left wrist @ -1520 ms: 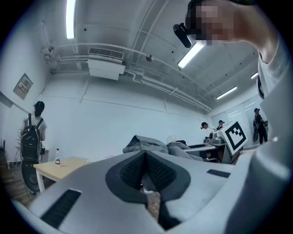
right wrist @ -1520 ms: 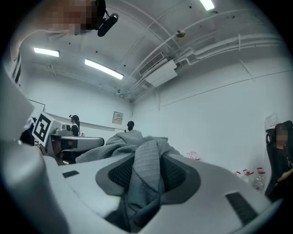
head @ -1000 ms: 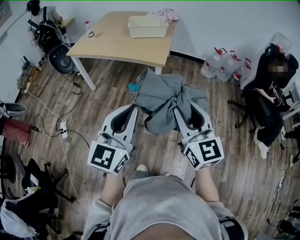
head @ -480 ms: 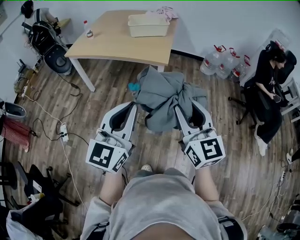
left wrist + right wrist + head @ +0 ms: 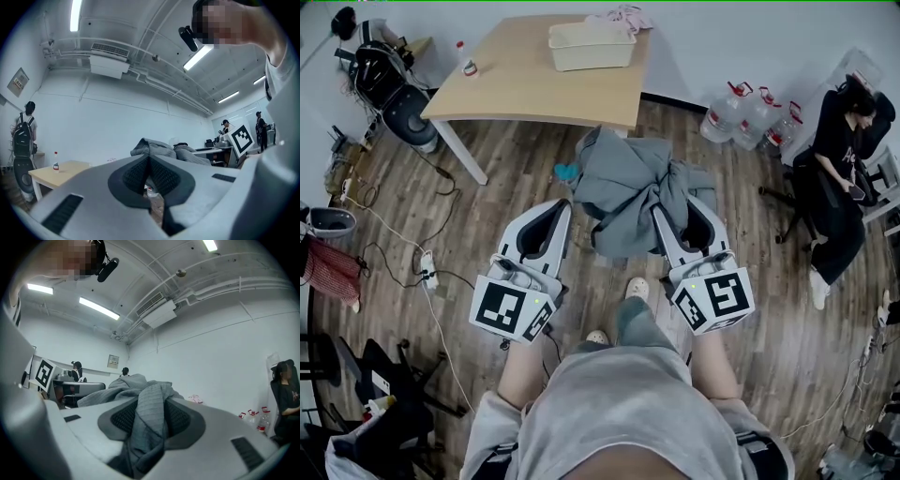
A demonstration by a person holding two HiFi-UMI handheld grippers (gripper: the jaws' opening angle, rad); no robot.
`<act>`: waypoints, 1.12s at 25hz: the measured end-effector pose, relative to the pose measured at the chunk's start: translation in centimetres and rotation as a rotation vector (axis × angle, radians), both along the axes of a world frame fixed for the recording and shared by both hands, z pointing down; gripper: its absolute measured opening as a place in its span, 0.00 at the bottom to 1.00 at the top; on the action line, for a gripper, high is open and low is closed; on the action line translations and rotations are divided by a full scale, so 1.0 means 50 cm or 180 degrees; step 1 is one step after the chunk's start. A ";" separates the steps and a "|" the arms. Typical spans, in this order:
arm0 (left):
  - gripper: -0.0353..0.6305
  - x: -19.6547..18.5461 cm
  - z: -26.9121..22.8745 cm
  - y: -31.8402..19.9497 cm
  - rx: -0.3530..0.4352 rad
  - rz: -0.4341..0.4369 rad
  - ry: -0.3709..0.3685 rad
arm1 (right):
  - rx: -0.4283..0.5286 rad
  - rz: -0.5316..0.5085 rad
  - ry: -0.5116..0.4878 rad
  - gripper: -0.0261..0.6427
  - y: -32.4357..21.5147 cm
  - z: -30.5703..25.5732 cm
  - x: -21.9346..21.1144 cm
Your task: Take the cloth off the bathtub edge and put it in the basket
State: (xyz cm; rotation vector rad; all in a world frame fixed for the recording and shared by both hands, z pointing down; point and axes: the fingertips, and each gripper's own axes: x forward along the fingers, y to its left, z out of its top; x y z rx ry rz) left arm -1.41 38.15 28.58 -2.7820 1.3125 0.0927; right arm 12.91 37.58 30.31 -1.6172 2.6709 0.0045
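**Gray cloth (image 5: 628, 192) held in mid-air over the wooden floor (image 5: 506, 178), short of the desk (image 5: 525, 89).**
Pinched at a bunched fold by the right hand-held gripper (image 5: 664, 208). Left hand-held gripper (image 5: 566, 208) pressed together just beside the cloth, gripping nothing. Ahead, on the desk: cream basket (image 5: 591, 47), small bottle (image 5: 466, 62), pink fabric (image 5: 623, 15), with the near desk edge between cloth and basket. On the floor: teal item (image 5: 567, 172) under the cloth's left edge, water jugs (image 5: 750, 117) and a seated person (image 5: 839, 178) to the right, a power strip (image 5: 428, 272) with cables to the left.
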 end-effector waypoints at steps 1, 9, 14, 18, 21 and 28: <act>0.05 0.004 0.002 -0.014 0.0003 -0.0014 -0.0006 | -0.0001 -0.0015 -0.0010 0.28 -0.016 0.002 0.004; 0.05 0.064 -0.016 -0.172 0.0068 -0.0182 0.0012 | 0.0070 -0.0241 0.0030 0.28 -0.179 -0.009 0.051; 0.05 0.116 -0.022 -0.268 0.0104 -0.0275 0.0032 | 0.0135 -0.0377 0.0062 0.28 -0.283 -0.022 0.095; 0.05 0.155 -0.020 -0.319 0.0124 -0.0360 0.0002 | 0.0164 -0.0450 0.0073 0.28 -0.340 -0.021 0.132; 0.05 0.177 -0.016 -0.347 0.0138 -0.0410 -0.0002 | 0.0183 -0.0494 0.0059 0.28 -0.373 -0.015 0.156; 0.05 0.214 -0.003 -0.383 0.0106 -0.0458 -0.0018 | 0.0158 -0.0553 0.0041 0.28 -0.417 -0.001 0.190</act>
